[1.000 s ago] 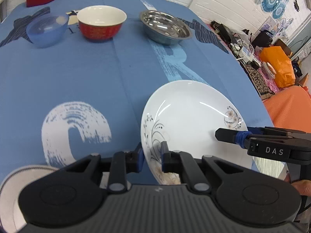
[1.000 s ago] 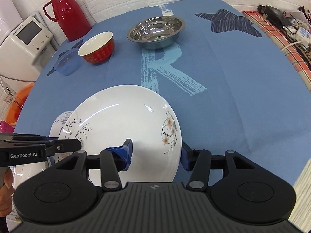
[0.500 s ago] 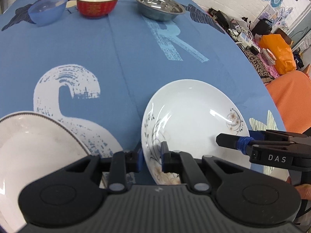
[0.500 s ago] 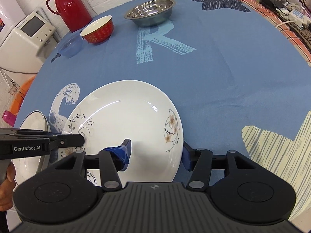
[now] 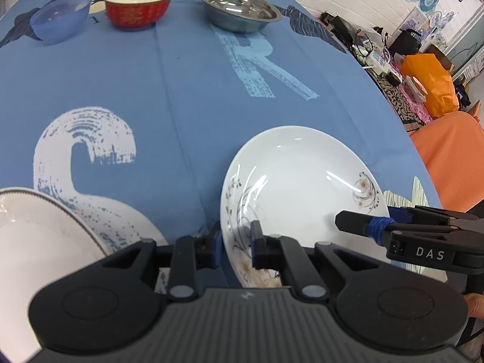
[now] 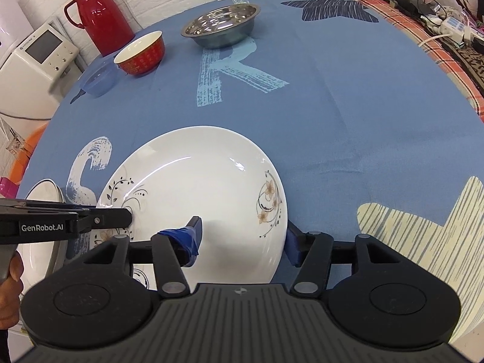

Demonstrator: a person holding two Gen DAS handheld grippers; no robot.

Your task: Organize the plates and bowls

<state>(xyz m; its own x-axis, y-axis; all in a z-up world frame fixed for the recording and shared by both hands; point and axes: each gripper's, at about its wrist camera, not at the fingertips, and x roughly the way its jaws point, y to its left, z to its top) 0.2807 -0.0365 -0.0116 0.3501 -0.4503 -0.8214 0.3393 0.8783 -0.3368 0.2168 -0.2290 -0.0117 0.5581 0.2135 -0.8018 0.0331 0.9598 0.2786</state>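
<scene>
A white plate with a flower pattern [image 5: 302,181] [image 6: 196,187] hangs tilted just above the blue tablecloth near the front edge. My left gripper [image 5: 236,237] is shut on its left rim; one of its fingers [image 6: 118,217] shows in the right wrist view. My right gripper [image 6: 243,236] is open, with the plate's right rim between its spread fingers; its taped finger [image 5: 360,224] lies over the plate's inside. A second white plate with a dark rim line [image 5: 36,242] [image 6: 42,192] lies at the front left, beside the held plate.
Along the far side stand a blue plastic bowl [image 5: 59,21] [image 6: 98,80], a red bowl [image 5: 137,9] [image 6: 140,54] and a steel bowl [image 5: 239,7] [image 6: 222,28]. A red thermos [image 6: 99,15] stands behind them. A white appliance [image 6: 36,57] is off the table's left.
Both grippers and the flowered plate have drawn back toward the front of the table. The dark-rimmed plate has come into view at the left. Neither grip has changed.
</scene>
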